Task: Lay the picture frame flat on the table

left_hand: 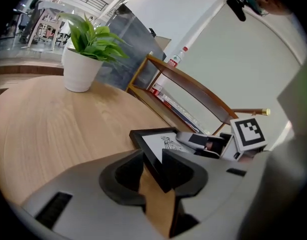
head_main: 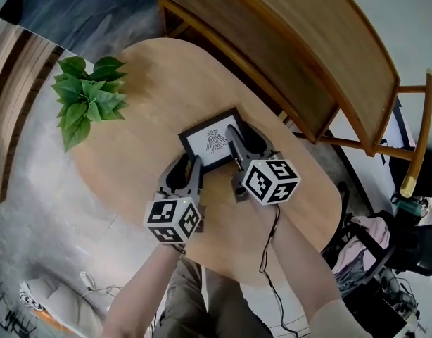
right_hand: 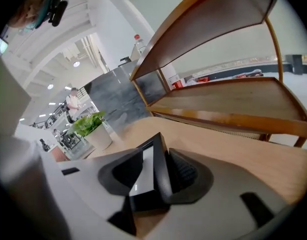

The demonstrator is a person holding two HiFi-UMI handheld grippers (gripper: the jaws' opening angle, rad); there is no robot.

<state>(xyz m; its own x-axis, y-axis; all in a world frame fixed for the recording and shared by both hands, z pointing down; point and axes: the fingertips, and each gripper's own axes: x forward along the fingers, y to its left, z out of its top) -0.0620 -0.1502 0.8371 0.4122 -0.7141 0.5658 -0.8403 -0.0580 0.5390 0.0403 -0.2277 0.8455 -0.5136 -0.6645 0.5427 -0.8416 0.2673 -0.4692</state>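
Tongs, head view: left tongs (head_main: 191,163) and right tongs (head_main: 242,138) straddle the picture frame (head_main: 212,141) at its near corners; it looks nearly flat on the tabletop (head_main: 153,90). Left gripper view: pinching the corner, so we should ease off gently. Right gripper view: slack around the edge, so we back straight out.

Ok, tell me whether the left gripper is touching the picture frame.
Touching. The left gripper view shows a corner of the picture frame wedged between the jaws of the left gripper, its black border against both pads with no gap.
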